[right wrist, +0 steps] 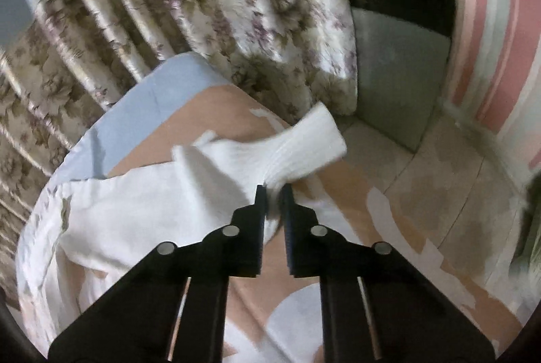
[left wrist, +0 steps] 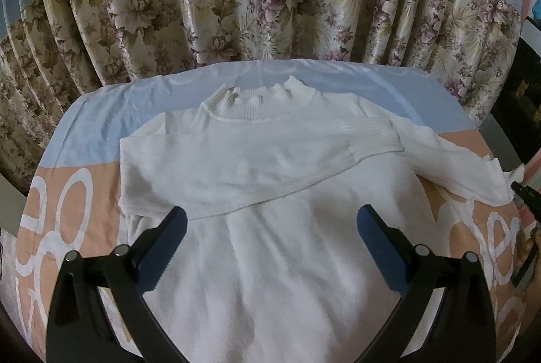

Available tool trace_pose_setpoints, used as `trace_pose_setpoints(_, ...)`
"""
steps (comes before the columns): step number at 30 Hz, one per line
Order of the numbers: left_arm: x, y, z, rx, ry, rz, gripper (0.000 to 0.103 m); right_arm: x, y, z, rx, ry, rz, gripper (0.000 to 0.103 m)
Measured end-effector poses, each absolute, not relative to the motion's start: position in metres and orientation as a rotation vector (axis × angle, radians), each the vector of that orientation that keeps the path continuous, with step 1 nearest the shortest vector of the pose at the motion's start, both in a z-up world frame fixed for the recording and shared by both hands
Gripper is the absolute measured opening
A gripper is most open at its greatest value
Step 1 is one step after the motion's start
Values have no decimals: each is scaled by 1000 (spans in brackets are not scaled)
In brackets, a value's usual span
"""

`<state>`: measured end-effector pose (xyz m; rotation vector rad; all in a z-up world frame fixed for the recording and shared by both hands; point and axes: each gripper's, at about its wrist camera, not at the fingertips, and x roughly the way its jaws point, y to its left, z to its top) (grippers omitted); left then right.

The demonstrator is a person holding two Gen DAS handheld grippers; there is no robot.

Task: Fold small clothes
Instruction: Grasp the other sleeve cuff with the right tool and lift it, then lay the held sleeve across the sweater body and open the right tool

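Sweater (left wrist: 270, 194) lies flat mid-frame on the desk (left wrist: 67, 194), one sleeve folded across it. Left hand-held gripper (left wrist: 270, 227) hangs above, fingers wide apart. Right hand-held gripper (right wrist: 274, 194) pinches the other sleeve's cuff (right wrist: 304, 143).

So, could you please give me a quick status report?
Left gripper open over sweater, one sleeve folded across chest. Right gripper shut on other sleeve. Nothing in the way.
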<state>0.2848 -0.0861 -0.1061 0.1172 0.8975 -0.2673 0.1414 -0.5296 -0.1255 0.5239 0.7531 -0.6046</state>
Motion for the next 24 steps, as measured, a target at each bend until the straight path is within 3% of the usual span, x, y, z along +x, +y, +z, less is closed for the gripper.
trace_pose_setpoints(19, 315, -48, -138, 93, 961, -223, 101, 298, -294, -57, 245, 715, 45, 8)
trace_pose_setpoints(24, 318, -12, -145, 66, 980, -164, 101, 339, -207, -86, 179, 824, 261, 8)
